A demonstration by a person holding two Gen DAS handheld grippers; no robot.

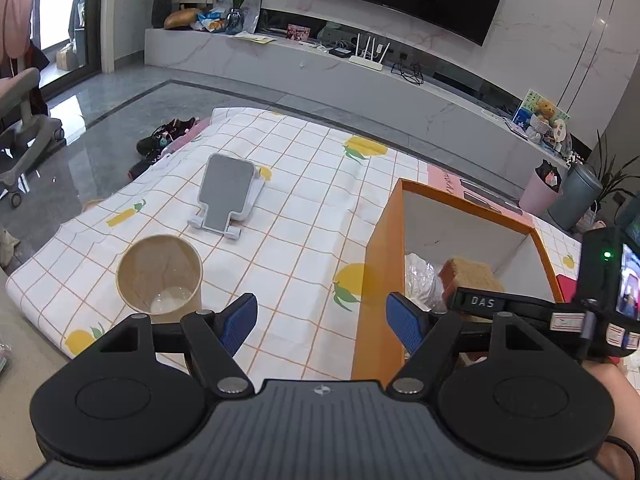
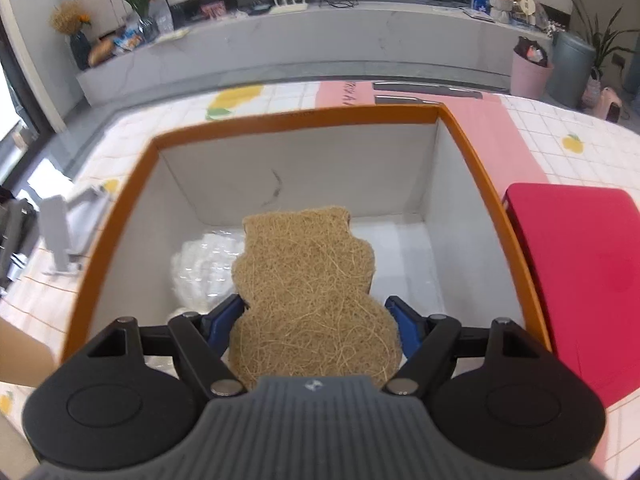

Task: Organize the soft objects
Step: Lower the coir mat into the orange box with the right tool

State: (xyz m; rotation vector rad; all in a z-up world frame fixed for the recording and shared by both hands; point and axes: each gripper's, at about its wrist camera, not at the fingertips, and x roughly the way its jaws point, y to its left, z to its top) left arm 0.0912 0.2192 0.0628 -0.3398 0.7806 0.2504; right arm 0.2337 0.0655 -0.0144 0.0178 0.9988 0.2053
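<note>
My right gripper (image 2: 316,320) is shut on a tan loofah sponge (image 2: 308,280) and holds it over the open orange box (image 2: 112,216), inside its rim. A clear crumpled plastic bag (image 2: 204,268) lies on the box floor to the left of the sponge. In the left wrist view the box (image 1: 376,264) stands at the right, with the sponge (image 1: 472,276), the bag (image 1: 418,280) and the right gripper's body (image 1: 520,312) above it. My left gripper (image 1: 322,322) is open and empty, just left of the box's near corner.
A brown paper cup (image 1: 160,276) stands near my left finger. A grey phone stand (image 1: 230,196) lies on the lemon-print cloth (image 1: 304,184). A red box lid (image 2: 580,264) lies right of the orange box. Floor and a TV bench lie beyond.
</note>
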